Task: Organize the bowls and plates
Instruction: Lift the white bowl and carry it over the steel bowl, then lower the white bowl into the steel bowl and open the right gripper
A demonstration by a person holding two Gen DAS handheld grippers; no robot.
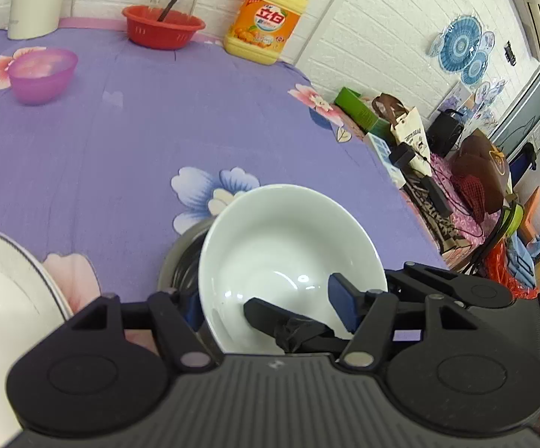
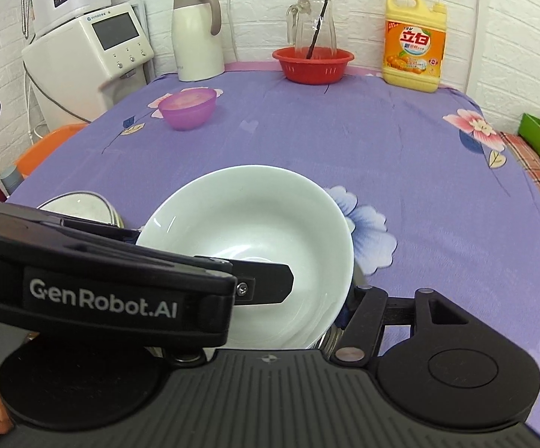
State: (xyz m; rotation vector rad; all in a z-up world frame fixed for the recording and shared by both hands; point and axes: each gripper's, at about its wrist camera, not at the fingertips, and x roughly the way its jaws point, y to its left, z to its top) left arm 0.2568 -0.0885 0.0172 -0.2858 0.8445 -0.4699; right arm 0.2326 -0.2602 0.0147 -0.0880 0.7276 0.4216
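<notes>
A white bowl sits tilted over a steel bowl near the table's front edge; it also shows in the right wrist view. My left gripper straddles the white bowl's near rim, one blue pad inside and one outside; whether it grips is unclear. A finger of my right gripper reaches into the bowl. My right gripper straddles the bowl's right rim. A white plate lies at the left, also seen in the right wrist view.
A purple bowl stands far left on the purple flowered cloth. At the back stand a red basket with a glass jug, a yellow detergent bottle and a white kettle.
</notes>
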